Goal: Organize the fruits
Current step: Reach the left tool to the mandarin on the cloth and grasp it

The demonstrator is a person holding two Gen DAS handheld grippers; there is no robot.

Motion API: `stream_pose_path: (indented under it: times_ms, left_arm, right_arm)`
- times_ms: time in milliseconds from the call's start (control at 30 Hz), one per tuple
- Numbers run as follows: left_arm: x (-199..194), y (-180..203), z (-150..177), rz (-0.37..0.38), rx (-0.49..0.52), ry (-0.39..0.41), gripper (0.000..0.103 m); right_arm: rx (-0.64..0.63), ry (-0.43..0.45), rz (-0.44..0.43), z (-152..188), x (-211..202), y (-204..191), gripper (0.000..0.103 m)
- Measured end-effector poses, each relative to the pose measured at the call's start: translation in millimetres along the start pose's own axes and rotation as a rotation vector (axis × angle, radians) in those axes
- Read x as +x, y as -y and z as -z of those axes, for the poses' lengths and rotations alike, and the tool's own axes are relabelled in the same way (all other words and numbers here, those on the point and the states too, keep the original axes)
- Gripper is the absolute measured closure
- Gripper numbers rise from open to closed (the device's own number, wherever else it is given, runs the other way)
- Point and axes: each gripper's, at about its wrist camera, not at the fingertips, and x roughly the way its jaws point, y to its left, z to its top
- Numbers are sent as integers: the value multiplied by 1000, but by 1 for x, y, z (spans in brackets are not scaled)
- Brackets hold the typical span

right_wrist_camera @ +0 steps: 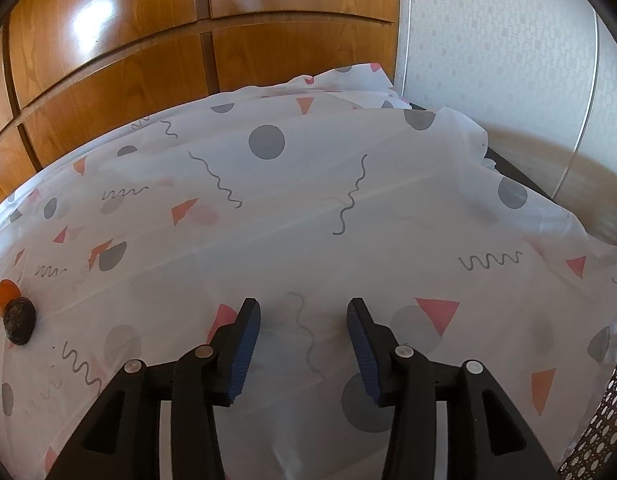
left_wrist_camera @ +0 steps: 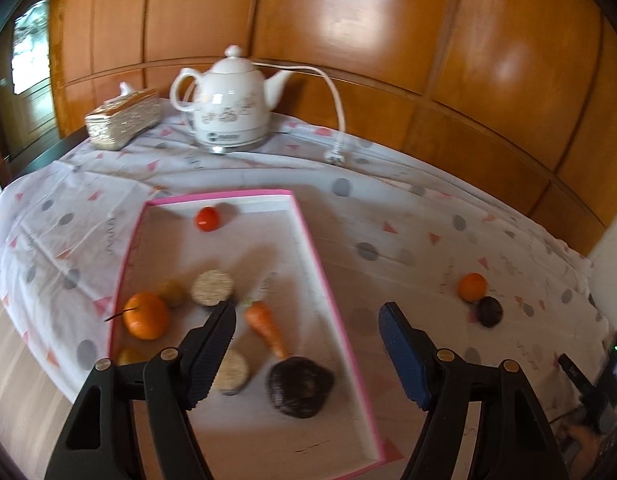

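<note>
Two fruits remain outside the pink-rimmed tray (left_wrist_camera: pixel 332 280): a small orange (left_wrist_camera: pixel 471 287) and a dark round fruit (left_wrist_camera: pixel 490 311) touching it on the desk's patterned cloth (right_wrist_camera: pixel 308 208), well to the tray's right. Inside the tray, a large orange (left_wrist_camera: pixel 145 316), a carrot (left_wrist_camera: pixel 266 328), a tomato (left_wrist_camera: pixel 207 219) and a dark lumpy fruit (left_wrist_camera: pixel 300 386) are gathered, apparently as the sorting place. Above the tray, the left gripper (left_wrist_camera: pixel 306 322) angles downward, fingers wide and empty. Further right, the right gripper (right_wrist_camera: pixel 304 312) tilts down over bare cloth, fingers moderately apart, holding nothing.
</note>
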Motion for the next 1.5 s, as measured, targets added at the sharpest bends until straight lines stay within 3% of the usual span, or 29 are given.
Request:
stream_pose_path:
  times_ms: [467,667,967,1133,1500]
  left_arm:
    - [24,42,-1,33,55,-51,29]
    - [40,63,-5,44,66,-73,29]
    - [67,92,-10,76,105,-101,29]
    - [89,104,-15,113,95,-147,43]
    - [140,130,-25,225,10,-261,45]
  right_arm:
    - [12,14,-13,1,0,1,54]
    - [83,27,18,2,-2,12,57]
    - [59,20,57,1,-1,8,56]
    - [56,19,58,2,-1,8,55]
    - [50,17,48,2,0,6,50]
